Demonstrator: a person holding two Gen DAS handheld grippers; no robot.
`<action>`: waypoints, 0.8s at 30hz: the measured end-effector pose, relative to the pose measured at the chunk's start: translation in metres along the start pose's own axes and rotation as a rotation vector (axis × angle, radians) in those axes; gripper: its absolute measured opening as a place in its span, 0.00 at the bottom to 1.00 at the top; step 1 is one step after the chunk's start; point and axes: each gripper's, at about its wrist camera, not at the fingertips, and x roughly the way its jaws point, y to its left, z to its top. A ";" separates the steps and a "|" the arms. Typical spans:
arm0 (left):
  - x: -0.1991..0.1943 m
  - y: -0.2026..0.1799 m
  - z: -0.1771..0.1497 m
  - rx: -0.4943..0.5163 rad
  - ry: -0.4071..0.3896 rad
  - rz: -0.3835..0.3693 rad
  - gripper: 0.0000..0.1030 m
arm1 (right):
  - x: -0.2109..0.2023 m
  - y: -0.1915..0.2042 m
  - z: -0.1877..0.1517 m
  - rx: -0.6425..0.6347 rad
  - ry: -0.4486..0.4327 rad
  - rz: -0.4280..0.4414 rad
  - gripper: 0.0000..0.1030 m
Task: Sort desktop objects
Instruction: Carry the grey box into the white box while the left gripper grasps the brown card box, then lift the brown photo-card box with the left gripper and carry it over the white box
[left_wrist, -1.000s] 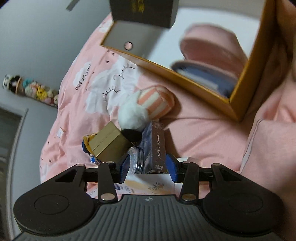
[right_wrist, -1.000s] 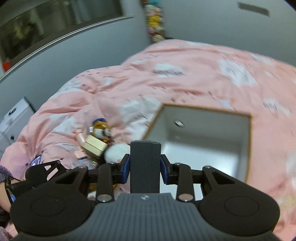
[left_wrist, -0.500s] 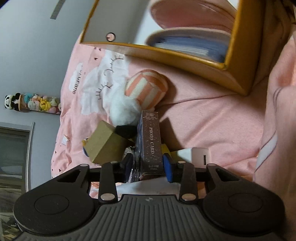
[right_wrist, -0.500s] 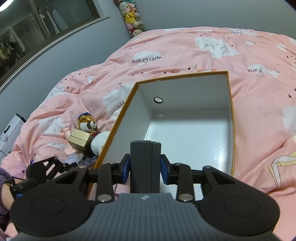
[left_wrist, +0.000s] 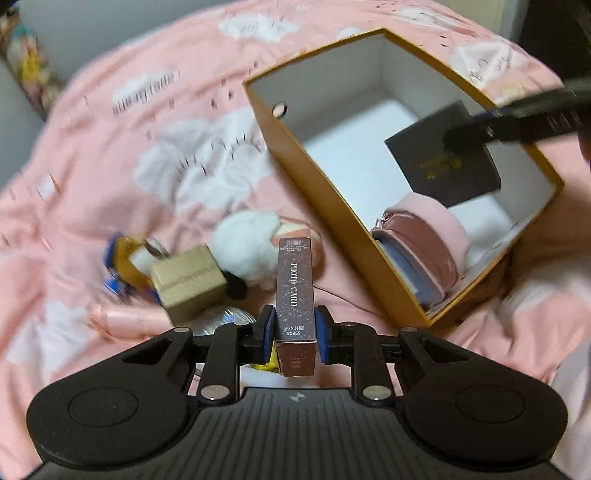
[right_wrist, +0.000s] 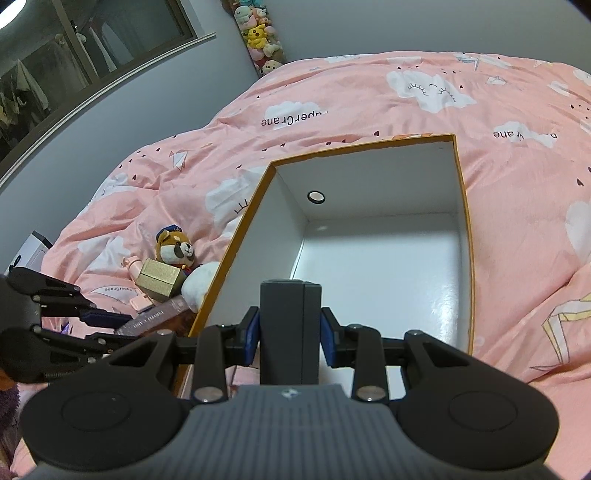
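between the left pads: the left gripper (left_wrist: 294, 329) is closing on the photo card box (left_wrist: 295, 291); its blue pads meet both narrow sides and the box stands on end.
ahead and right of the left gripper: orange storage box (left_wrist: 332, 192), open-topped, its near wall edge running diagonally just past the card box.
inside that box: pink pouch (left_wrist: 424, 240) against the near wall; white floor bare beyond it.
ahead and left of the left gripper: gold cube (left_wrist: 188, 282), white plush (left_wrist: 247, 251), and a stuffed dog (right_wrist: 175, 251) crowded together on the pink duvet (left_wrist: 110, 166).
between the right pads: the right gripper (right_wrist: 290, 334) is clamped on a dark grey case (right_wrist: 290, 328), upright.
below the right gripper: box interior, open white floor ahead, rim clear on both sides.
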 end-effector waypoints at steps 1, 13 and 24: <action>0.006 0.003 0.002 -0.020 0.020 -0.014 0.25 | 0.000 -0.001 0.000 0.005 -0.001 0.002 0.35; 0.034 -0.012 -0.020 -0.038 -0.007 0.063 0.34 | 0.009 -0.013 -0.012 0.046 0.032 -0.021 0.35; 0.050 -0.039 -0.043 0.029 -0.045 0.166 0.51 | 0.012 -0.011 -0.016 0.032 0.041 -0.044 0.35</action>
